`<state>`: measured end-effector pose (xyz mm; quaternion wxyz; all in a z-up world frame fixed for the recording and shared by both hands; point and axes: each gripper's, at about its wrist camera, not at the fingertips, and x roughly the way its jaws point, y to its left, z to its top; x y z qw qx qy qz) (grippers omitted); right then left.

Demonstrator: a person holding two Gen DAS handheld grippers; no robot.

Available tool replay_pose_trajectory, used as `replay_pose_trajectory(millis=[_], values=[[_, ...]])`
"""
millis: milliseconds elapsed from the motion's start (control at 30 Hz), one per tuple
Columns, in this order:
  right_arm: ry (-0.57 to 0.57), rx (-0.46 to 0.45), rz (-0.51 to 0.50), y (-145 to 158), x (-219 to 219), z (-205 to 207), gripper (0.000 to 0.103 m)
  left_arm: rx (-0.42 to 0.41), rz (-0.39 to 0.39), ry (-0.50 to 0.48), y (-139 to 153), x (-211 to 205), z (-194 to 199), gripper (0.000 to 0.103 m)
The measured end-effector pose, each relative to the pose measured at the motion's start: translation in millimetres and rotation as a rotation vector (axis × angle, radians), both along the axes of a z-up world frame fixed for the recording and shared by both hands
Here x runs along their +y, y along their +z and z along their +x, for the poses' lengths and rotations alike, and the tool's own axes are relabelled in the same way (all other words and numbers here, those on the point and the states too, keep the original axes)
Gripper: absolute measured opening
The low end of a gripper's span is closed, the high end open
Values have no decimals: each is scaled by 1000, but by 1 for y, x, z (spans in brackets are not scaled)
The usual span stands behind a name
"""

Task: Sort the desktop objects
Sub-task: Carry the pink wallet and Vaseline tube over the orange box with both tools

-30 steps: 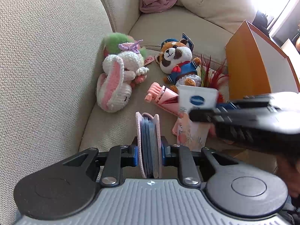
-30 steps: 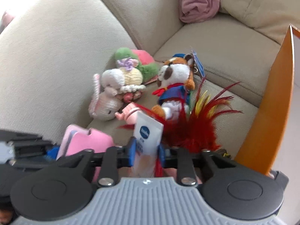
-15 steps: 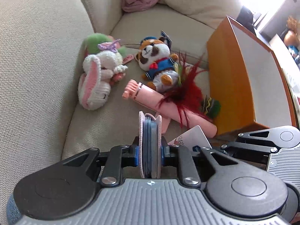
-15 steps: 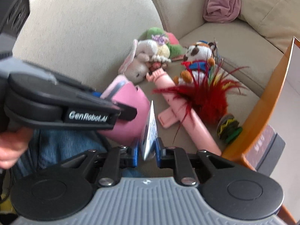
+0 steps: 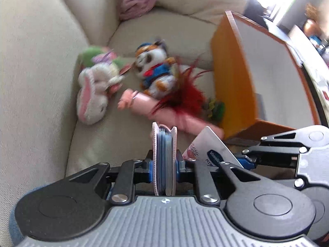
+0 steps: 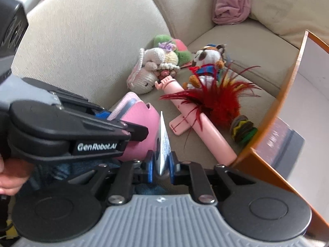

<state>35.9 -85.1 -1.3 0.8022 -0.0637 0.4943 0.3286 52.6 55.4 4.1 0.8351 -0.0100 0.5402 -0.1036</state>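
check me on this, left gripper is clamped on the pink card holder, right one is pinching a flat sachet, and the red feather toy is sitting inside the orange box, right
Not quite. The red feather toy lies on the sofa cushion, outside the orange box, across the pink stick; the right wrist view shows it clearly. The rest holds: the left gripper is clamped on the pink card holder, and the right gripper's jaws are closing on the flat sachet.

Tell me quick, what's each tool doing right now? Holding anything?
Left tool: closed on a pink card holder.
Right tool: gripping a white tube, its jaws closing further on it.
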Motion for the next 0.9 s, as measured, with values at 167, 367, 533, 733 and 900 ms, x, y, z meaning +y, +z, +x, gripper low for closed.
replay_pose_trajectory(millis=[167,367,533,733,900], values=[[-68,-37,35,30,-34,-8,15,-86,4,-83,33,-29,-10,20],[-162,-98,88,66,-73,-13,15,-199,2,-165,72,-63,-14,20],[-227,-165,124,91,-98,-16,15,-272,-13,-211,98,-84,-10,20],[-306,-236,113,106,-119,-8,15,-293,-70,-245,106,-102,4,20],[-361,-248,53,95,-131,5,15,-261,-73,-256,88,-120,20,20]])
